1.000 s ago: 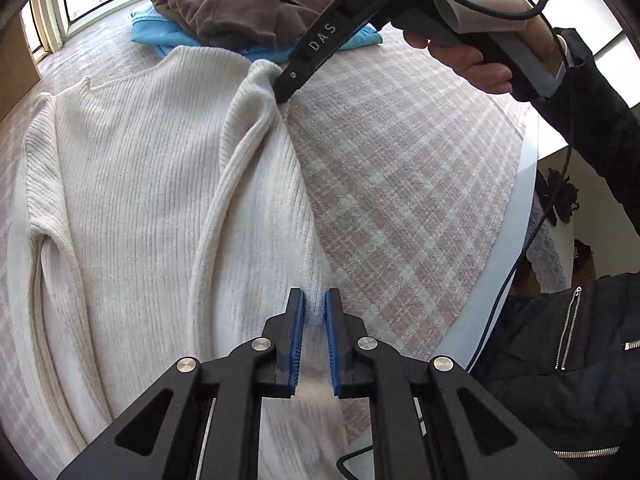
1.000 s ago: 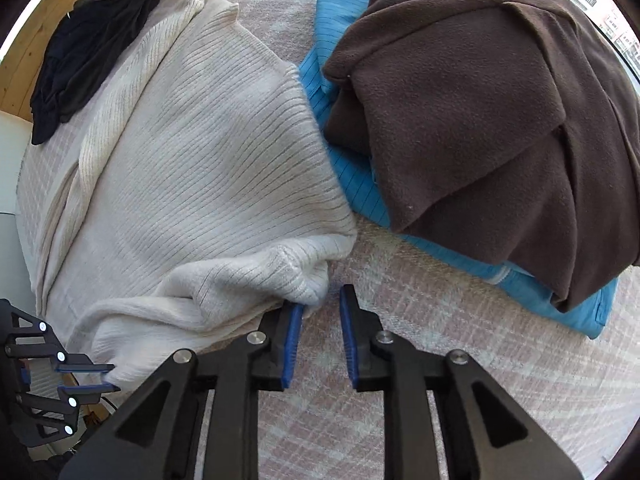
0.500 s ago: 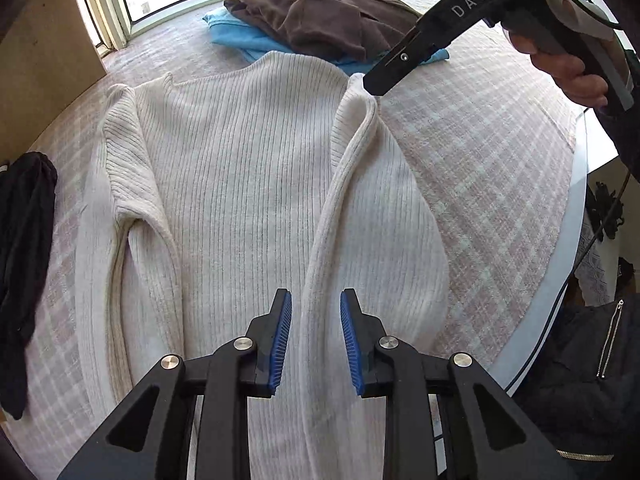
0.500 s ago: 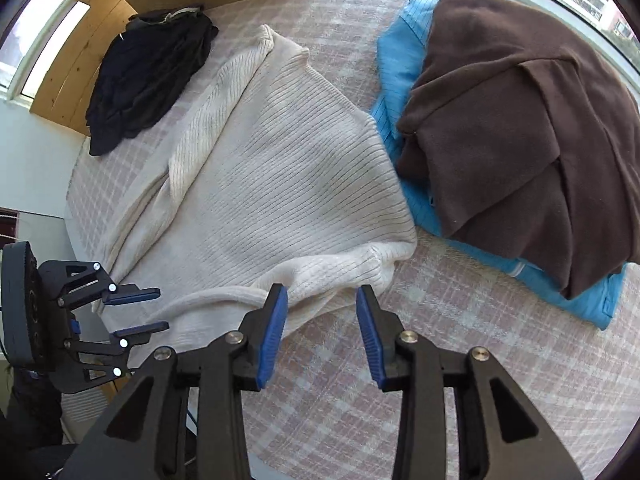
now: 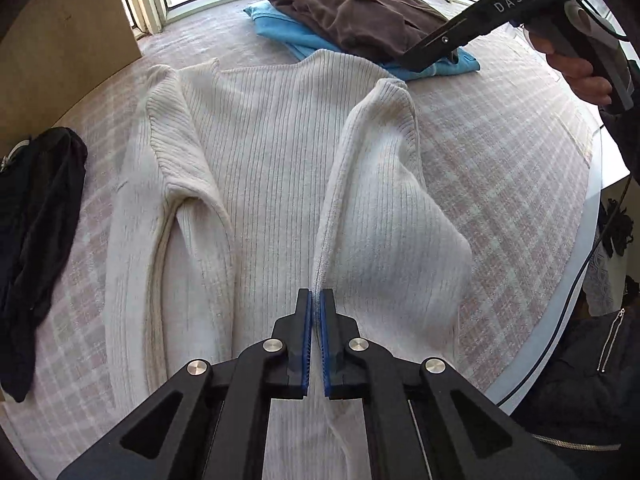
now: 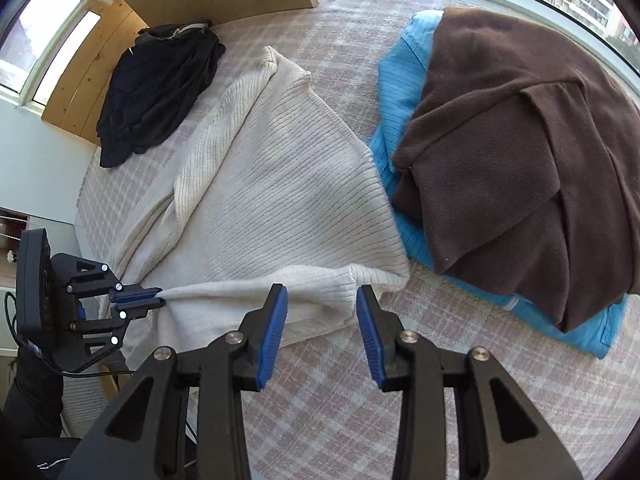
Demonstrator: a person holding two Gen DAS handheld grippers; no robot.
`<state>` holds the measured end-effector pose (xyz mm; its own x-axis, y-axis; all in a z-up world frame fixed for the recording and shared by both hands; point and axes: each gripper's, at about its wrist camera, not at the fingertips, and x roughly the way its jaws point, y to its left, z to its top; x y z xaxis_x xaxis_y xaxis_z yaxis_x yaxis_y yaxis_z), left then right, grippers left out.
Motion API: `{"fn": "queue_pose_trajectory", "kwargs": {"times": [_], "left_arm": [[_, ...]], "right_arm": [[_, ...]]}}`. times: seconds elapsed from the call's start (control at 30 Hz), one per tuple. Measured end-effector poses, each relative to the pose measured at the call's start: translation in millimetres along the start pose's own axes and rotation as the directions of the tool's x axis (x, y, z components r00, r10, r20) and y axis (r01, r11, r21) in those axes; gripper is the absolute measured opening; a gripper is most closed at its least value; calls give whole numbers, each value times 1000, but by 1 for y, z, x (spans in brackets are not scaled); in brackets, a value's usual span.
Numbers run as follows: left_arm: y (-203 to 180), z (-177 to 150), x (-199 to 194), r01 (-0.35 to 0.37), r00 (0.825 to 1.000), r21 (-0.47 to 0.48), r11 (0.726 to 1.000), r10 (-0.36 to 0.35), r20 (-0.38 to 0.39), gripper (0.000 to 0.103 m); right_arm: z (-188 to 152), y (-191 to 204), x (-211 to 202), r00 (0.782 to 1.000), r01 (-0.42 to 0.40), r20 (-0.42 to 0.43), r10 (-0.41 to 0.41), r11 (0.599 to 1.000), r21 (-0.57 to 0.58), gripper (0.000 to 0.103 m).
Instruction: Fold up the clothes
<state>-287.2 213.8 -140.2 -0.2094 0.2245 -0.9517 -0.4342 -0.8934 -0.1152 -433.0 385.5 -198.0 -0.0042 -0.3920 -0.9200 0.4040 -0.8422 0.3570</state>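
We judged the fold barely begun: our left gripper (image 5: 315, 304) was clenched on the turned-in edge of the cream ribbed knit sweater (image 5: 256, 168) spread on the checked bed (image 5: 500, 184), our right gripper (image 6: 322, 320) released above its shoulder, with the remaining folds undone.
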Motion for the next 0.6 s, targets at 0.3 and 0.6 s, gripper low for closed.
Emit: {"fn": "queue_pose_trajectory", "kwargs": {"times": [0.3,0.6], "left_arm": [[-19,-2,14,-126,990,78,989,131,-55,8],[-30,-70,-53,-95,995,-53,994,96,9,17]], "right_arm": [[4,7,25,997,-7,-81,-2,994,-108,36],[-7,31,22,976,208,-12,-215,956,-206,33]]}}
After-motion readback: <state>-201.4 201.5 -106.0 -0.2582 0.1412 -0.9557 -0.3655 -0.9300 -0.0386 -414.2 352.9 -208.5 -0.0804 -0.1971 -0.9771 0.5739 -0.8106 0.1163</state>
